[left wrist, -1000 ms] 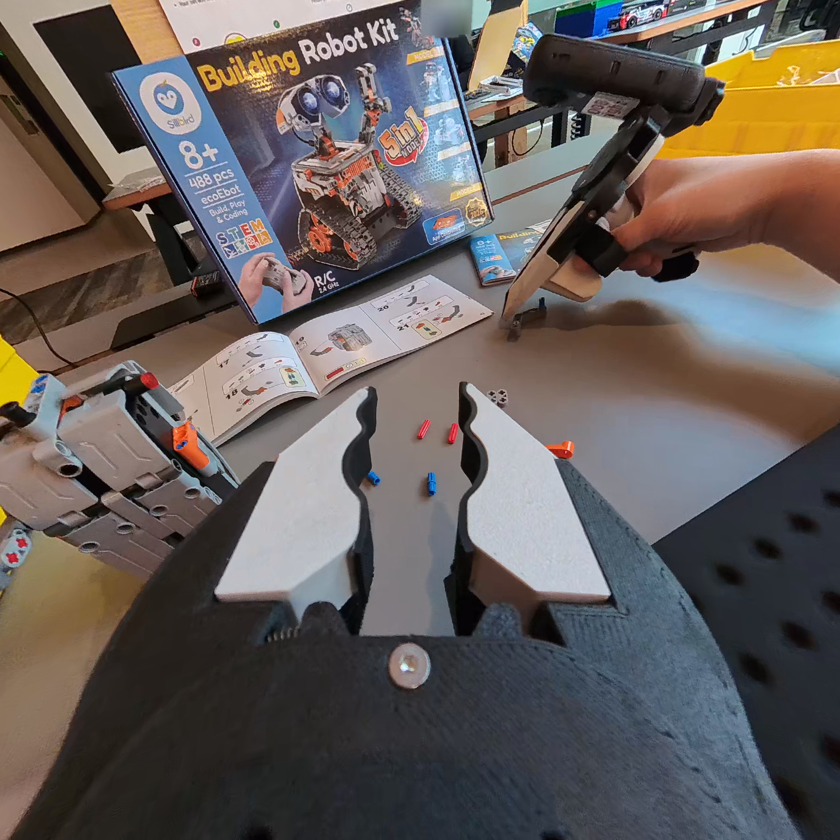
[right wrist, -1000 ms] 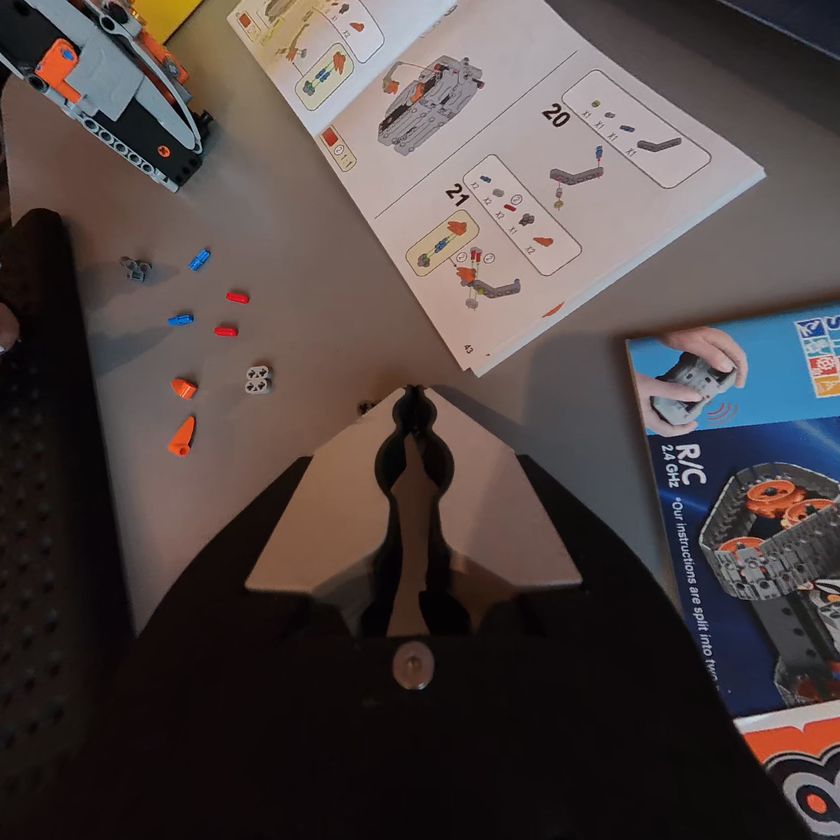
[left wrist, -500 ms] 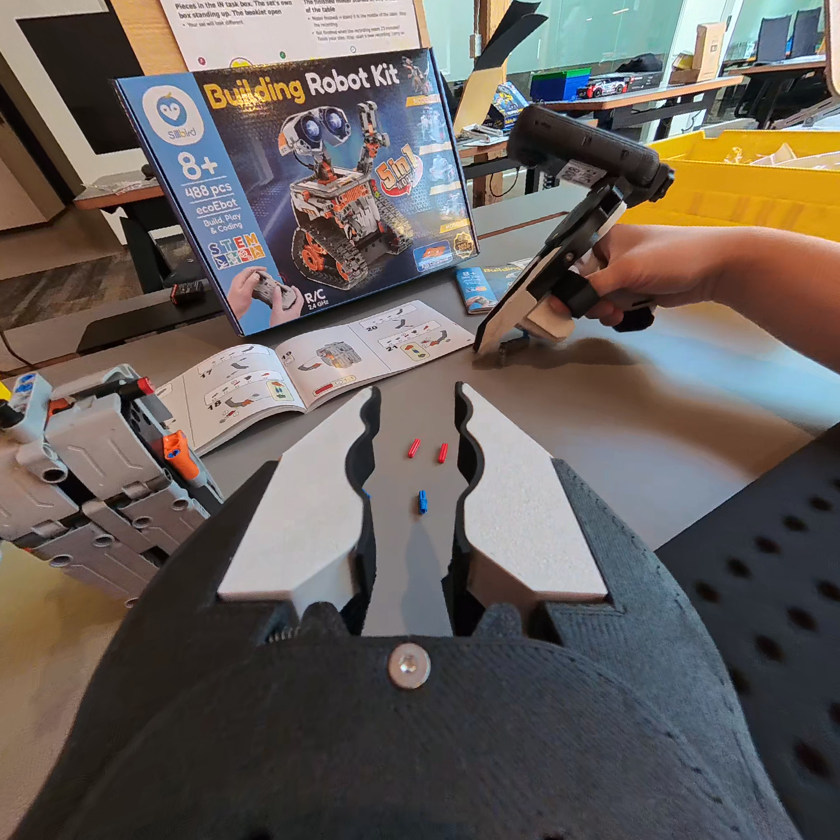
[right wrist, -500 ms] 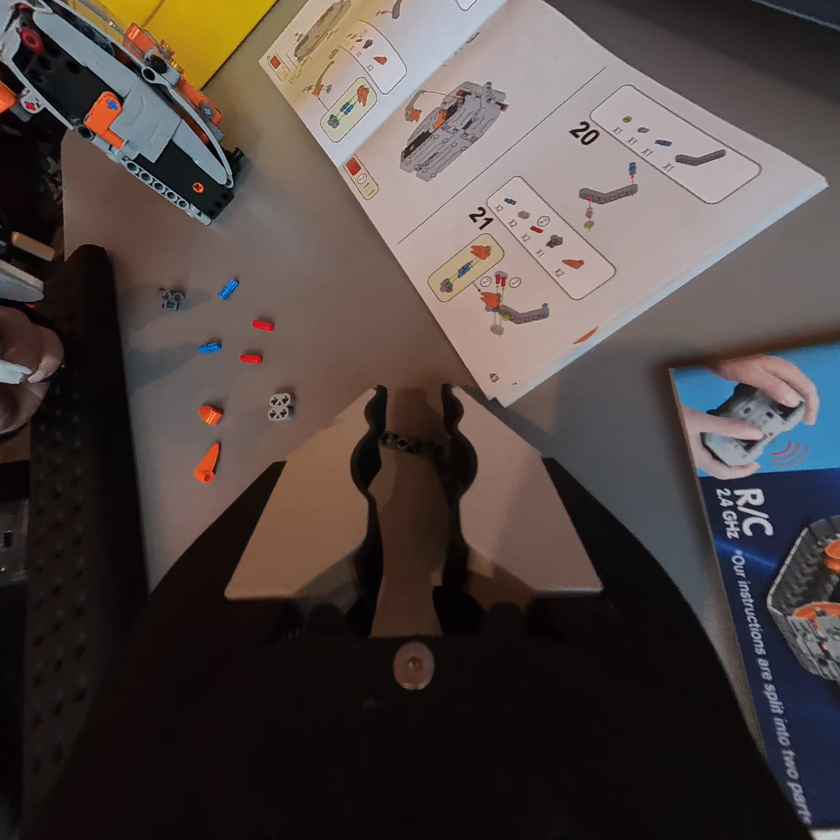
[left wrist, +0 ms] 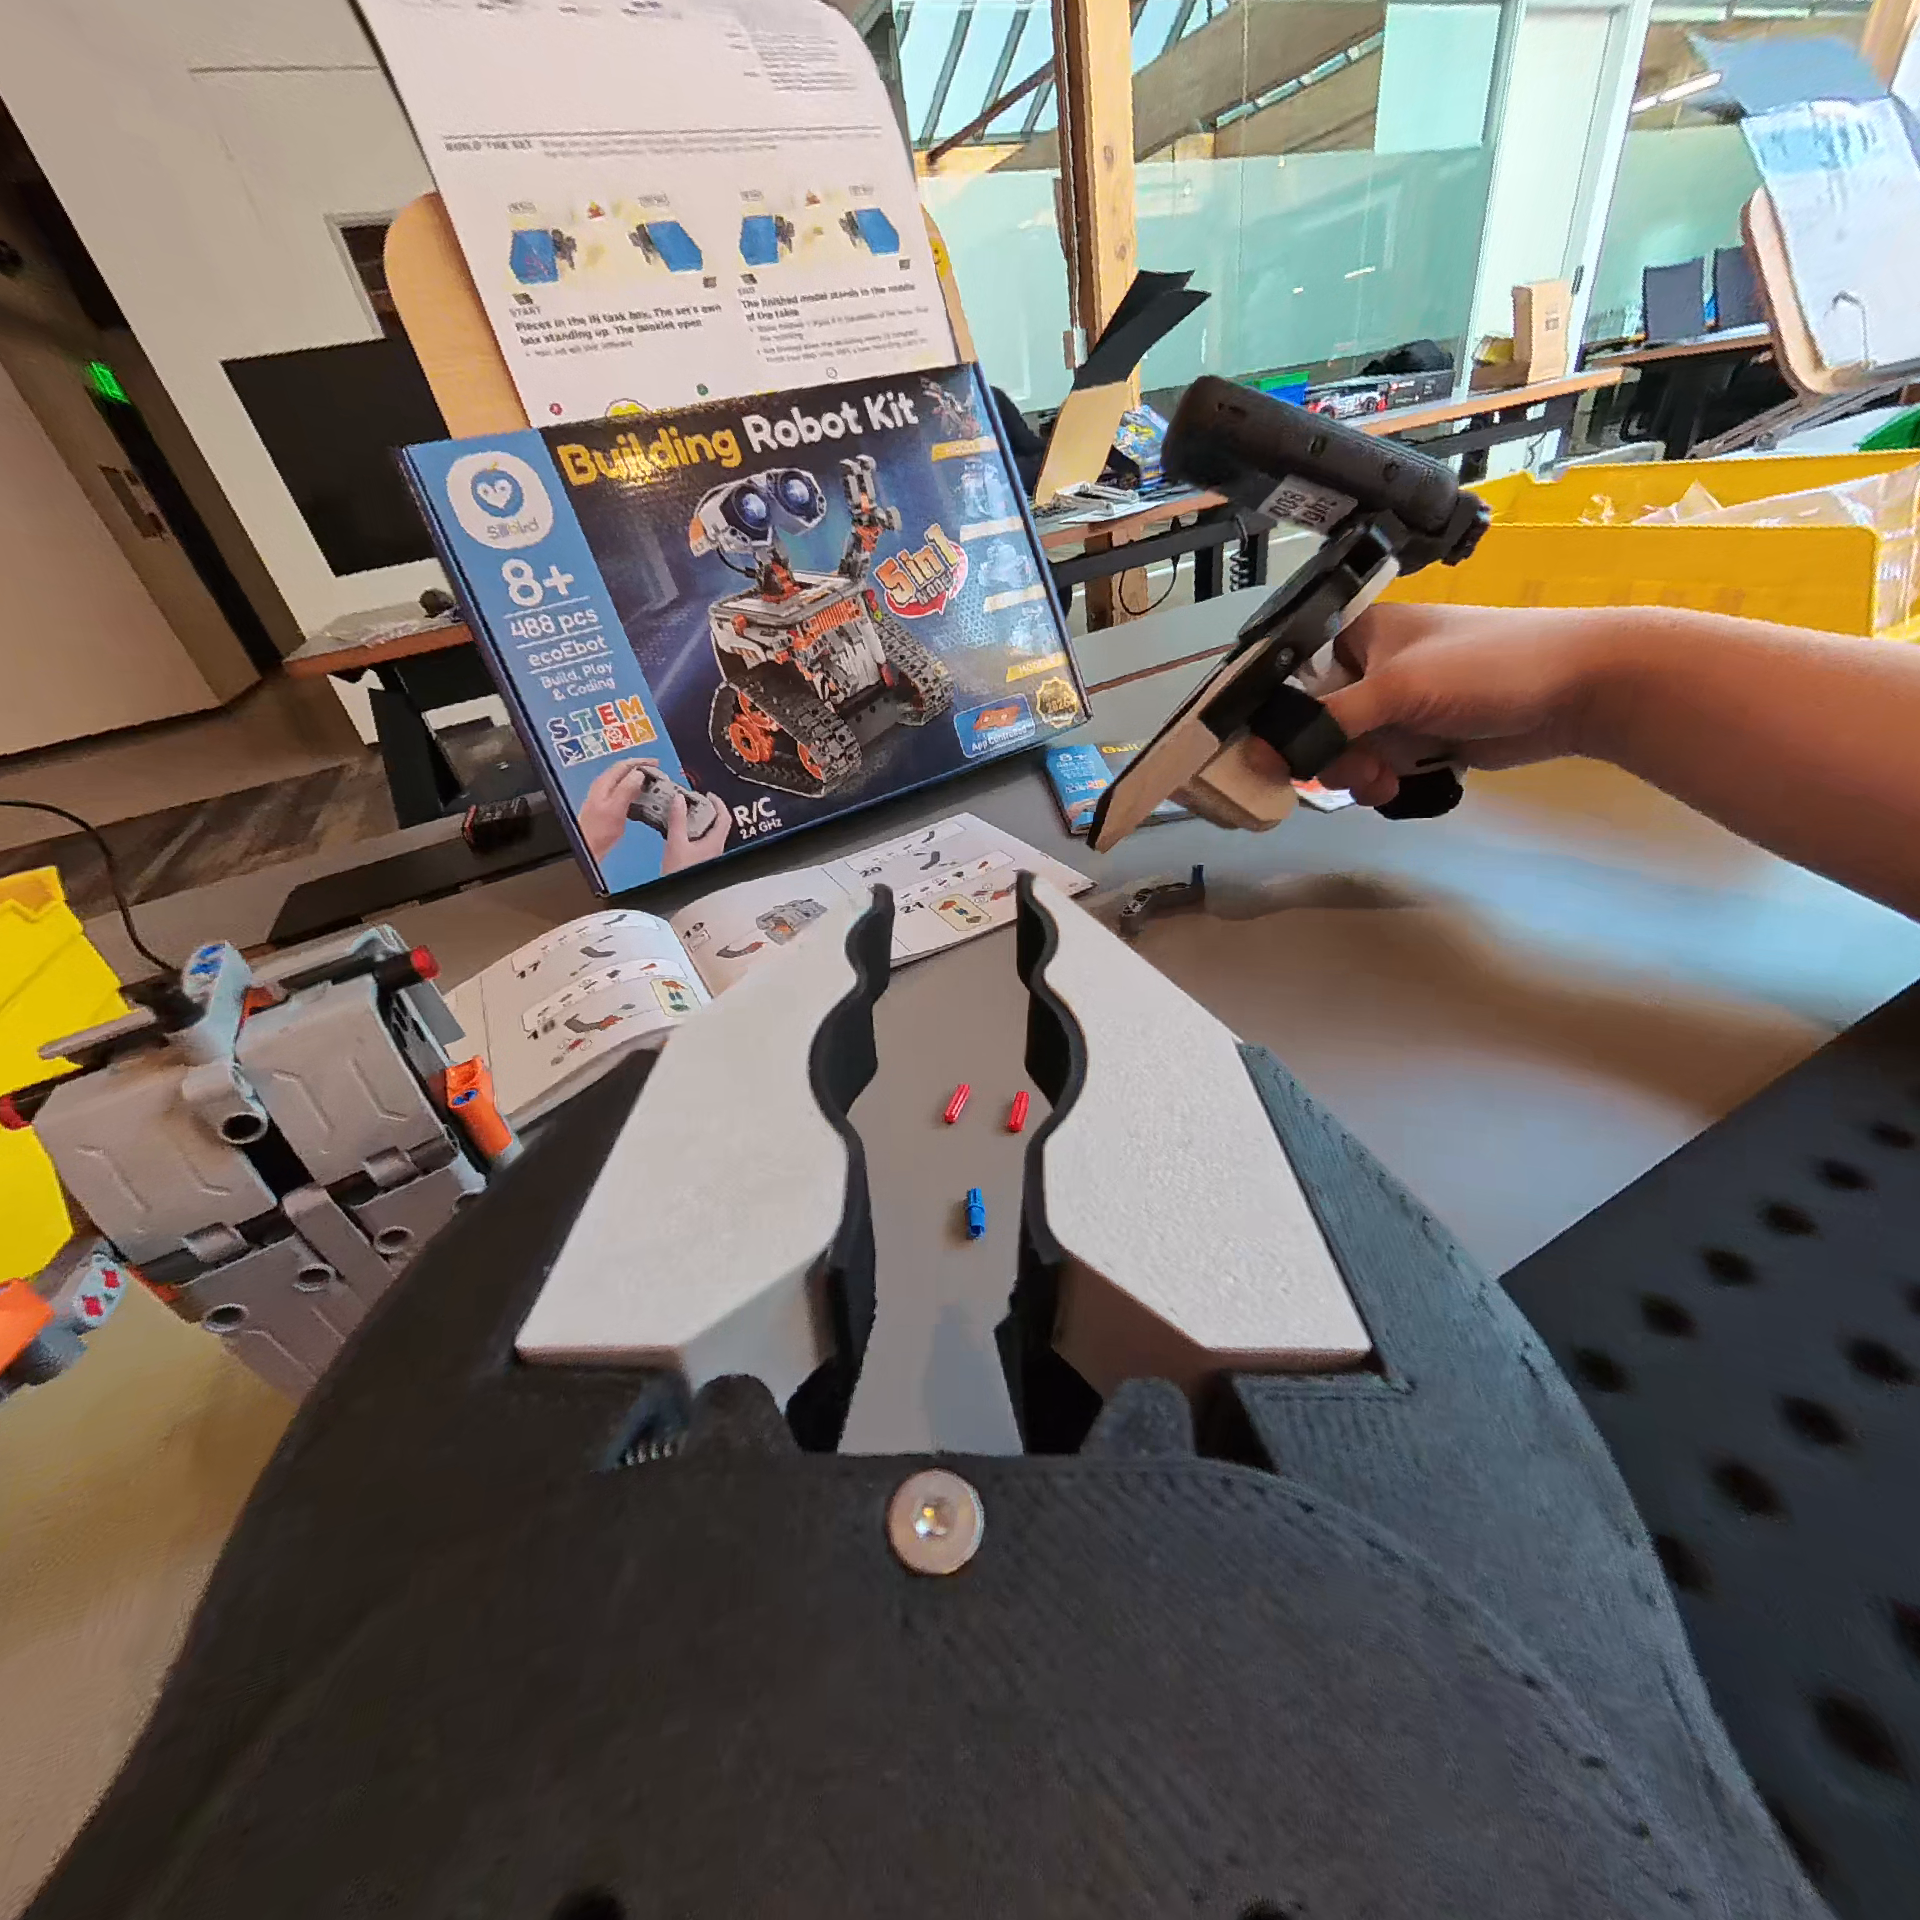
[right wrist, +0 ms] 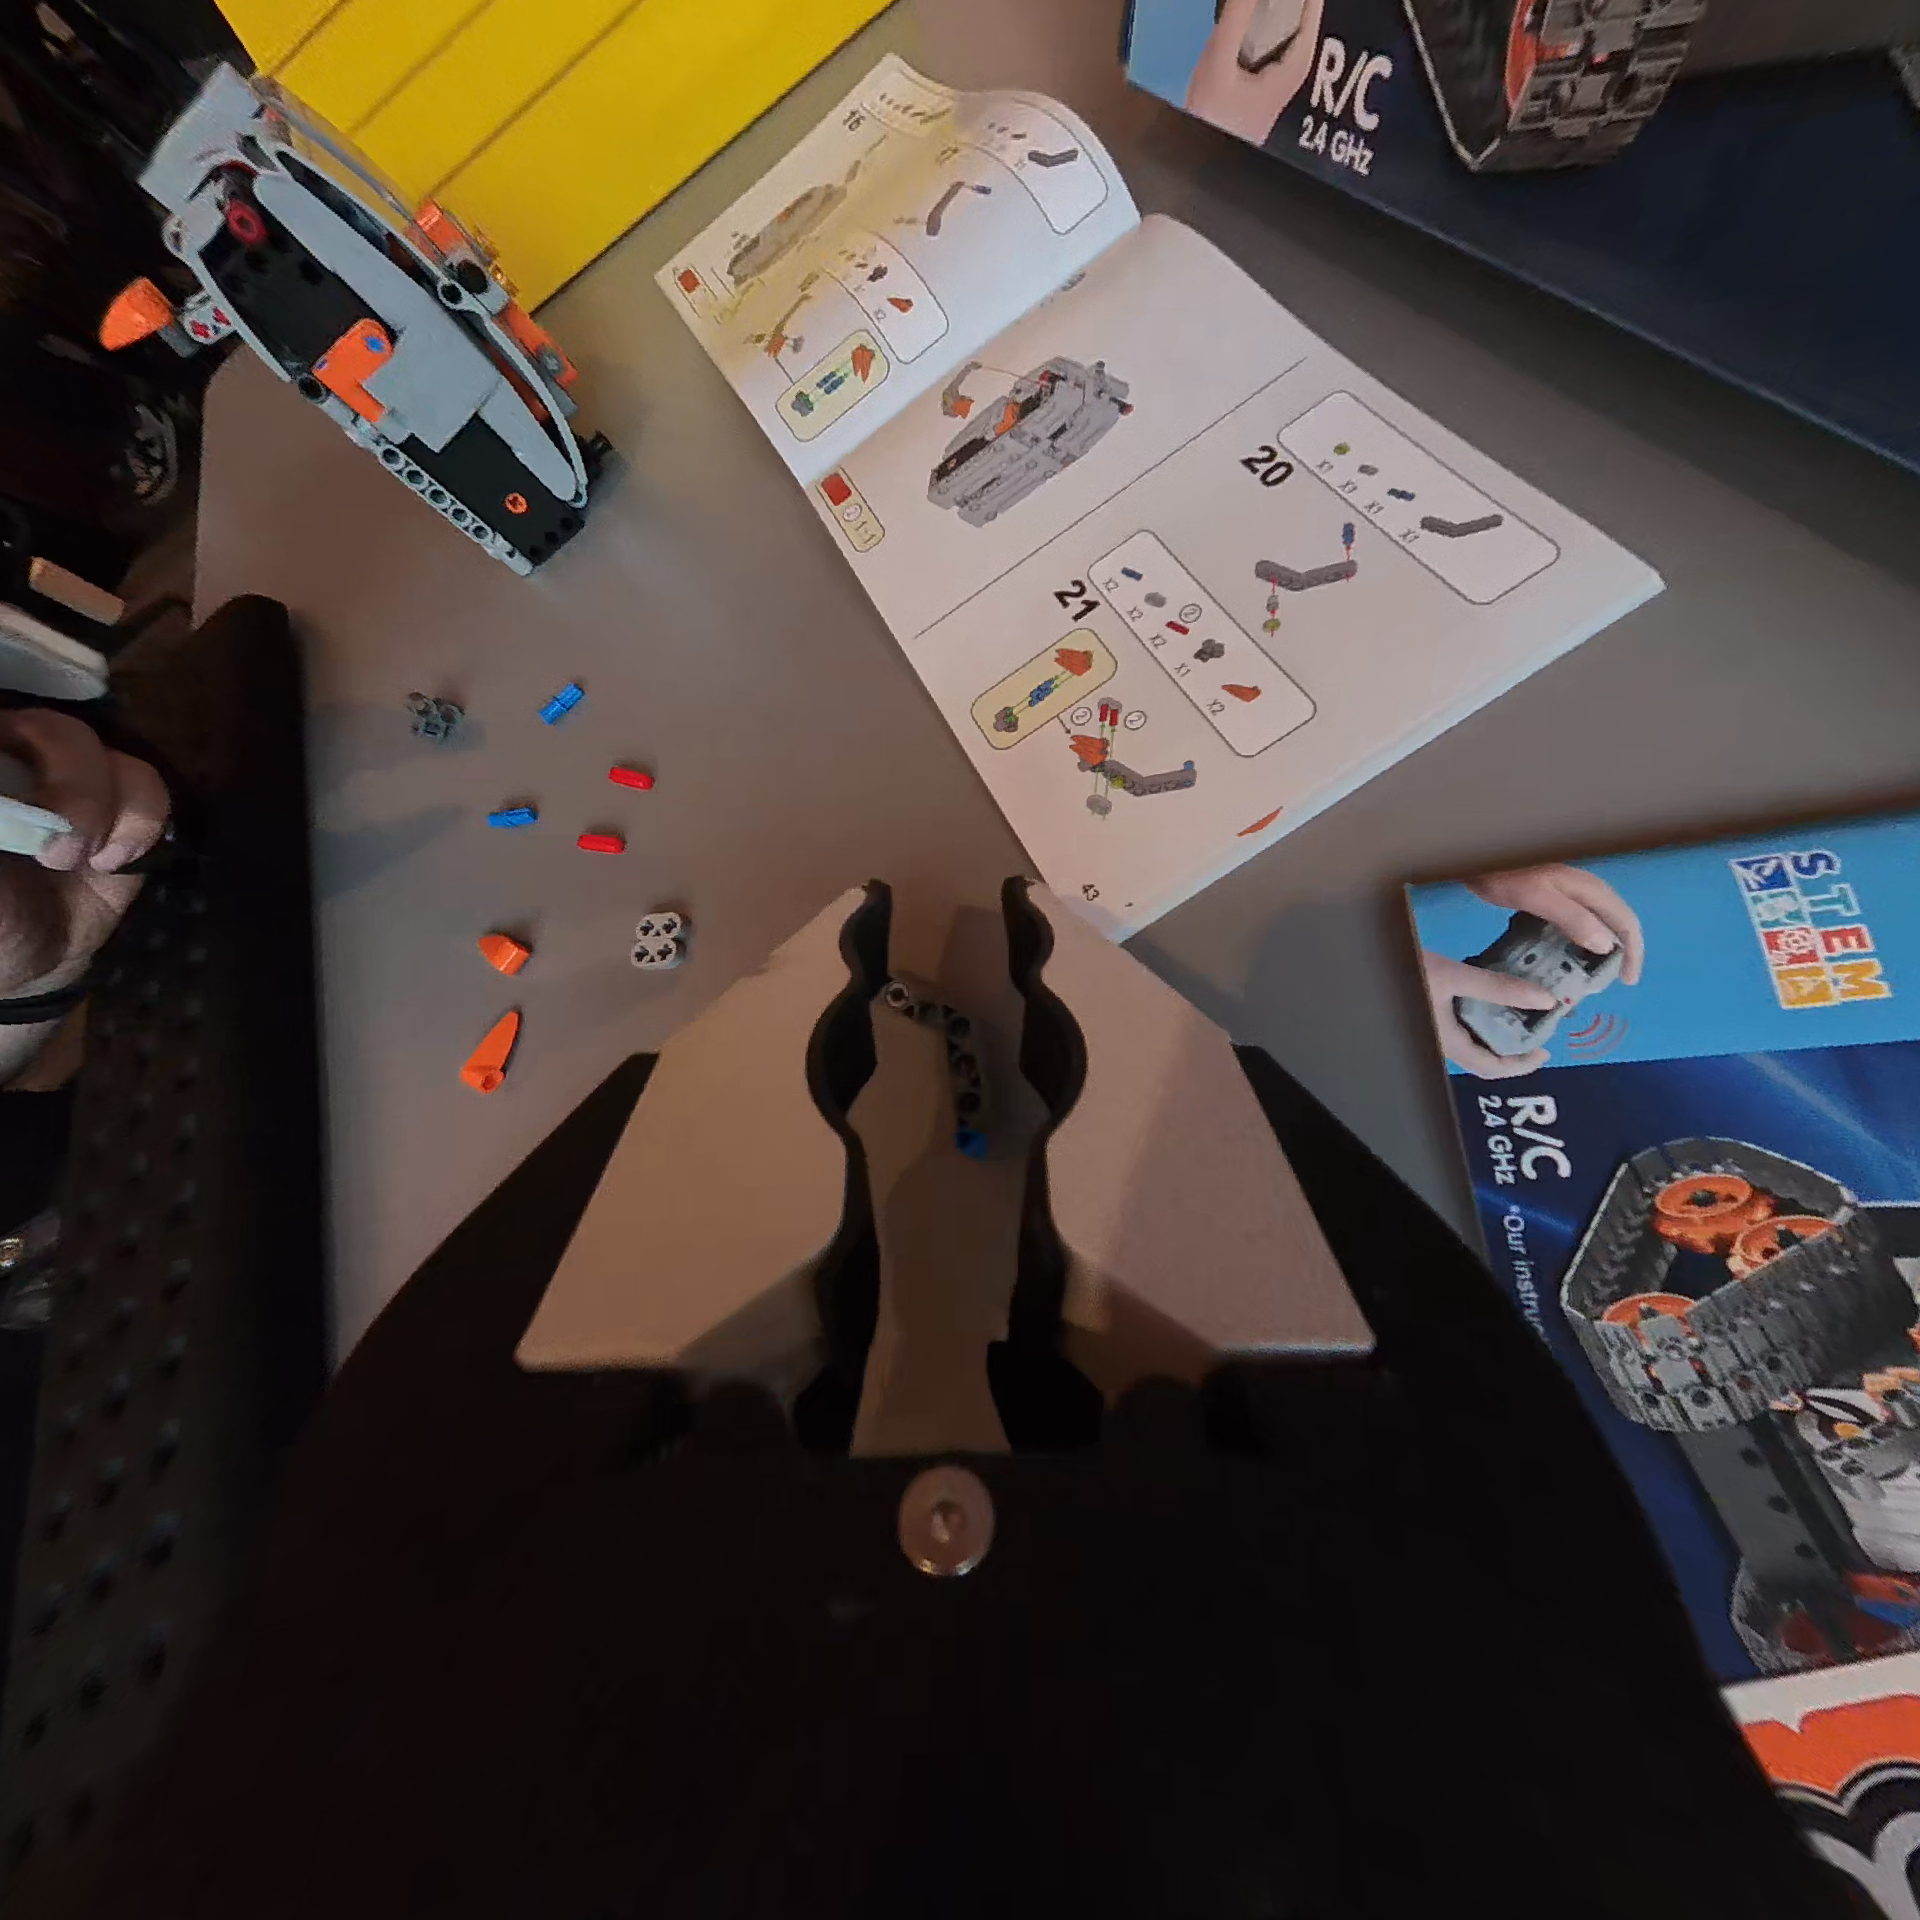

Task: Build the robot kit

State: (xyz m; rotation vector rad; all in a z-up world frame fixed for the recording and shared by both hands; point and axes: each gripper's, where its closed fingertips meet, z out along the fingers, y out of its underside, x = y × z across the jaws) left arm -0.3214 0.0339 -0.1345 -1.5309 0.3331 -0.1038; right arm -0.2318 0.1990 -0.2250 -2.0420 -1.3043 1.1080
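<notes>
Bent dark grey beam (right wrist: 951,1049) with blue pin lies on the bench (right wrist: 790,644), seen between the parted fingers of the right hand-held gripper (right wrist: 940,894), released above it. Left hand-held gripper (left wrist: 951,904), likewise parted and empty, hovers over red pins (left wrist: 985,1107) and a blue pin (left wrist: 974,1212); instruction booklet (right wrist: 1195,499) beyond

A bent grey beam (right wrist: 951,1044) with a blue pin at one end is lying flat on the grey table (right wrist: 790,644), framed between the parted fingers of the right gripper (right wrist: 943,899).
</notes>
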